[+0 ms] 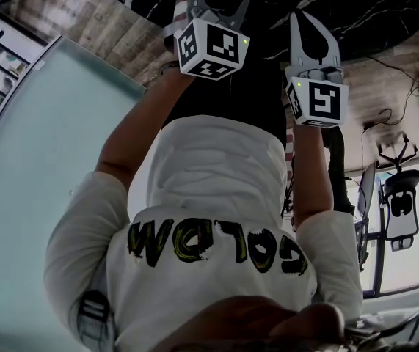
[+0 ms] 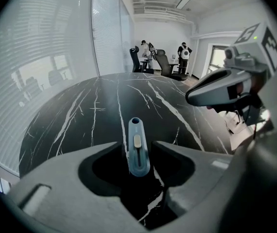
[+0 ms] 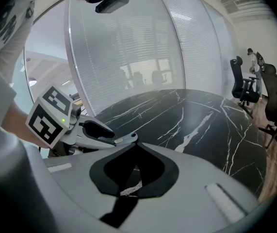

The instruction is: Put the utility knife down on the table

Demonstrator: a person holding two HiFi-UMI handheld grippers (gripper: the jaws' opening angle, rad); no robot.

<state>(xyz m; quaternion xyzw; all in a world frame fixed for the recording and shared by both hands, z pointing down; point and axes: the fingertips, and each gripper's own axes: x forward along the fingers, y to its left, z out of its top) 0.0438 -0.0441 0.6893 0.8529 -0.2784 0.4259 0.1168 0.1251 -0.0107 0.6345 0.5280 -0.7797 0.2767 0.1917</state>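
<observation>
A blue-grey utility knife (image 2: 138,154) with a pale slider lies lengthways on the black white-veined table (image 2: 94,110), pointing away from me. My left gripper (image 2: 137,144) stands open around it; a thin gap shows on each side of the handle. In the head view its marker cube (image 1: 210,46) shows over the table's near edge, and its jaws are cut off at the top of the picture. My right gripper (image 3: 136,144) is shut with nothing in it and hovers just right of the left one (image 3: 102,132). It also shows in the left gripper view (image 2: 211,89) and in the head view (image 1: 301,20).
The dark table (image 3: 201,115) stretches far ahead. A glass wall with blinds (image 2: 56,57) runs along its left side. Office chairs (image 2: 162,64) and two people (image 2: 183,52) stand at the far end. More chairs (image 3: 247,89) are at the right.
</observation>
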